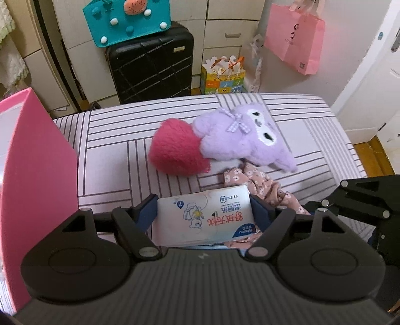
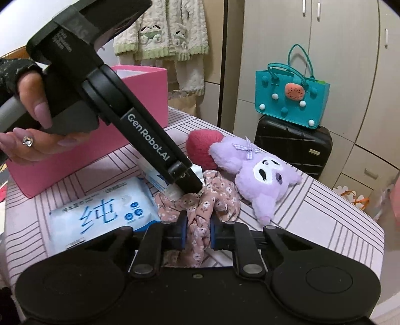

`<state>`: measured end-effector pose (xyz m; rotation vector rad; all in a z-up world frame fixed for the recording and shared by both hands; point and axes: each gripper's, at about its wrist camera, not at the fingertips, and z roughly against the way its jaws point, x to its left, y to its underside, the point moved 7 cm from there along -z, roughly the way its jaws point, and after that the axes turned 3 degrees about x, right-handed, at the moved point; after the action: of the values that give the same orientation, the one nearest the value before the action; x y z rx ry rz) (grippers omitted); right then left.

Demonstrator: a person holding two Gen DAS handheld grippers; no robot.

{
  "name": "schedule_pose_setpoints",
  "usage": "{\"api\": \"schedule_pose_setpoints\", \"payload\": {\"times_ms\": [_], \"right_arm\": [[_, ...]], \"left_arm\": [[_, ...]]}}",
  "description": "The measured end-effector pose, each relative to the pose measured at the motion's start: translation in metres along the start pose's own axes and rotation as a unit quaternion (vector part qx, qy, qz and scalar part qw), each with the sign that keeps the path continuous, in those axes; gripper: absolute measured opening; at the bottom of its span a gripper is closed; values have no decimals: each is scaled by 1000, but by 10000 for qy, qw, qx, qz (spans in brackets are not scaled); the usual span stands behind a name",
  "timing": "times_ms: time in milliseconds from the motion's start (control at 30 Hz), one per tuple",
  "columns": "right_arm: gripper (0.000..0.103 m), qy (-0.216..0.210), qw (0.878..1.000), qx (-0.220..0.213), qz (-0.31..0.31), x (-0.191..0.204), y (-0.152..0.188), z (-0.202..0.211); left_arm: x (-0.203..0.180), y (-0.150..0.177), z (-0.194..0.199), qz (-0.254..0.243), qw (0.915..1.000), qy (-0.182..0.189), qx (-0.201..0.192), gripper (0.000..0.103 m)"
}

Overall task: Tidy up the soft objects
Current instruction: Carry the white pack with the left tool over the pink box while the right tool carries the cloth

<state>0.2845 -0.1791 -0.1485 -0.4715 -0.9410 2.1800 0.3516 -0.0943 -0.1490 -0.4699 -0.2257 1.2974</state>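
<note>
My left gripper (image 1: 203, 200) is shut on a white wet-wipe pack (image 1: 205, 220), its blue pads against both sides. The right wrist view shows that left gripper (image 2: 186, 185) slanting down onto the bed, a hand on its handle. A pink floral cloth (image 2: 220, 197) lies bunched just past it, and my right gripper (image 2: 198, 225) is shut on its near end. Beyond the floral cloth (image 1: 262, 185) lie a purple plush toy (image 1: 240, 140) and a red-pink fluffy heart (image 1: 177, 150), touching each other. The plush toy (image 2: 265, 180) lies face up.
A pink box (image 1: 37, 175) stands open-topped on the left of the striped bed (image 1: 112, 150). A pale blue wipes pack (image 2: 105, 215) lies flat near the box. Past the bed's far edge stand a black suitcase (image 1: 150, 62) with a teal bag (image 1: 127, 20), cupboards and a pink paper bag (image 1: 295, 42).
</note>
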Motion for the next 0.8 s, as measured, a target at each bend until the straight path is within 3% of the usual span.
{"api": "schedule_pose_setpoints", "payload": {"times_ms": [400, 600, 800], "right_arm": [[20, 179, 9973, 147, -693, -5, 12, 45], [20, -32, 9945, 304, -1005, 8, 17, 69], [23, -405, 9853, 375, -1614, 18, 24, 90]], "left_arm": [[-20, 24, 59, -177, 9985, 352, -370, 78], [-32, 44, 91, -459, 9968, 411, -502, 78], [-34, 68, 116, -439, 9957, 660, -476, 78]]}}
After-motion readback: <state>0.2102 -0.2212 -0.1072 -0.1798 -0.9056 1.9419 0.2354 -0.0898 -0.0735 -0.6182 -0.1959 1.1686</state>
